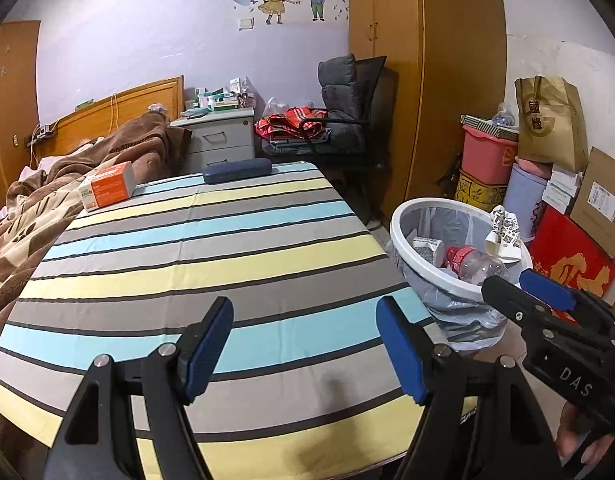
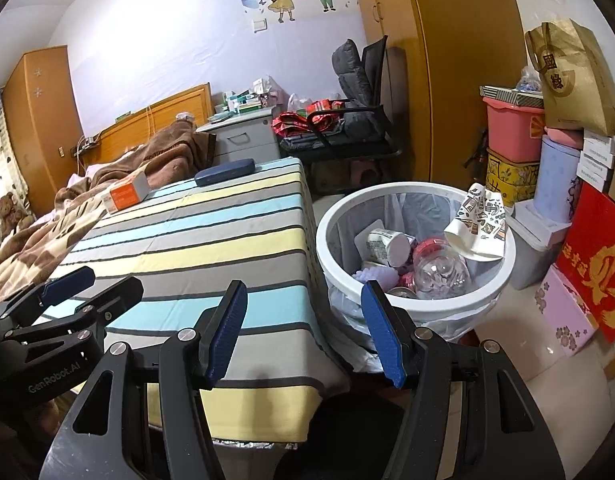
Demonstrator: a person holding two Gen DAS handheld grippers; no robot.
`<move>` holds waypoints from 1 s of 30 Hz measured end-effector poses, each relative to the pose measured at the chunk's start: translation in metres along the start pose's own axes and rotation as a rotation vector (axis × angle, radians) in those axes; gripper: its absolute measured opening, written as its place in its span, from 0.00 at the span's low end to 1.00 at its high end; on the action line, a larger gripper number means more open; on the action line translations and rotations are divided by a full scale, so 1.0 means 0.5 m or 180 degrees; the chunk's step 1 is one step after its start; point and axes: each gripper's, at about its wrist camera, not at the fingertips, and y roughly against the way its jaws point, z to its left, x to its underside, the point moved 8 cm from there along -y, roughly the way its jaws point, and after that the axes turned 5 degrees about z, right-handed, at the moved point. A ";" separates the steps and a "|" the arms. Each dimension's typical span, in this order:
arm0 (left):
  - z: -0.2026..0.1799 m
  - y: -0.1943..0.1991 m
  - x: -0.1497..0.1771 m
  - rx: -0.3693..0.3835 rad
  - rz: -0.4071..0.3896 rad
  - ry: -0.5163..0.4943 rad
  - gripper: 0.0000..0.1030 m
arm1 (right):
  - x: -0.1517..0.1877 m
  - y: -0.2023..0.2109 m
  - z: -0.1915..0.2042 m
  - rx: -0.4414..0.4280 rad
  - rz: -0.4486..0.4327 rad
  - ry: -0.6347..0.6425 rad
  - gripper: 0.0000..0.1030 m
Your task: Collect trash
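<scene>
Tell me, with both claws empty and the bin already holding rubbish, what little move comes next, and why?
Probably the left gripper reaches forward toward the orange box at the table's far corner. Both it and the right gripper stand open and empty, the bin holds the bottle and cup, and the near striped cloth is bare.

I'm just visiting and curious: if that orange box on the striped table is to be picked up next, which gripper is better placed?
Probably the left gripper: it hangs open over the table, on the orange box's side. The right gripper, also empty, sits by the trash bin.
</scene>
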 end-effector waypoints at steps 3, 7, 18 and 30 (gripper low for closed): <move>-0.005 0.004 0.000 -0.0002 -0.0010 -0.0018 0.73 | -0.001 0.002 0.000 0.0013 -0.0004 -0.0020 0.59; -0.006 0.008 -0.001 -0.0004 -0.0021 -0.0026 0.73 | 0.000 0.003 0.001 0.0005 -0.0006 -0.0025 0.59; -0.003 0.018 -0.002 -0.0003 -0.0044 -0.0016 0.73 | 0.000 0.005 0.004 -0.0007 -0.0010 -0.0018 0.59; 0.001 0.022 -0.001 0.0001 -0.0046 0.0001 0.73 | -0.001 0.008 0.009 -0.0018 -0.0017 -0.0016 0.59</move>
